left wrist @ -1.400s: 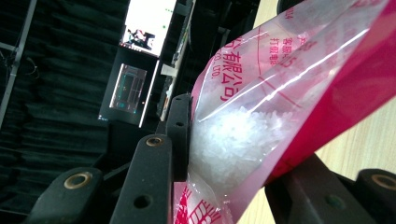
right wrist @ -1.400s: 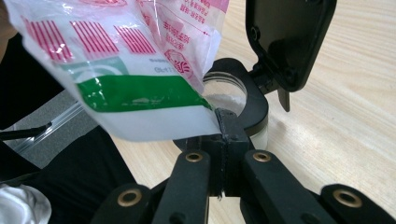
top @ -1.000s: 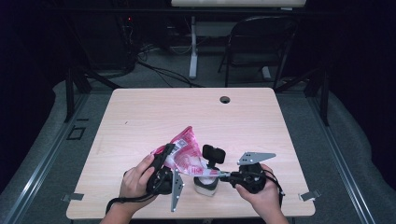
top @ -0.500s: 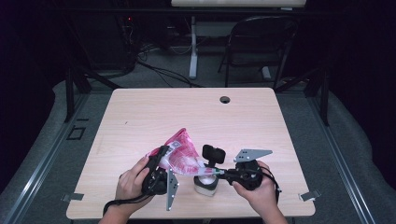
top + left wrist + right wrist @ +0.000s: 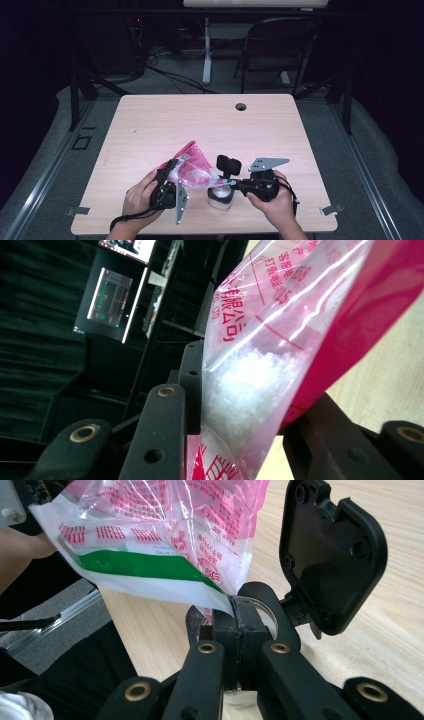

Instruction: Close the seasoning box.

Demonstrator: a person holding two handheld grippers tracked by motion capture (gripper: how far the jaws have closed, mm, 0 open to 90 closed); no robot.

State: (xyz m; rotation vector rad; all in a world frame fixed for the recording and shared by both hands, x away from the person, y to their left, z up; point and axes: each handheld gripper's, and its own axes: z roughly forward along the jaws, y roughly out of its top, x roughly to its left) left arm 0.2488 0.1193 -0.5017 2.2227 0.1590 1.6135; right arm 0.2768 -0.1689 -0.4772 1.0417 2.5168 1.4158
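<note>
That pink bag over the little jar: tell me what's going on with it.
A person holds a pink plastic bag of white grains between two hand-held grippers. The left gripper clamps the bag's filled part; the right gripper is shut on a corner of its white and green edge. The bag hangs above a small open container with a black flip lid, on the wooden table. It looks like pouring is being set up.

- A round cable hole (image 5: 241, 106) sits near the desk's (image 5: 150, 125) far edge, right of middle.
- A dark folding chair (image 5: 280, 45) stands on the floor beyond the desk's far right corner.
- Cables (image 5: 165, 75) trail over the floor past the far edge.
</note>
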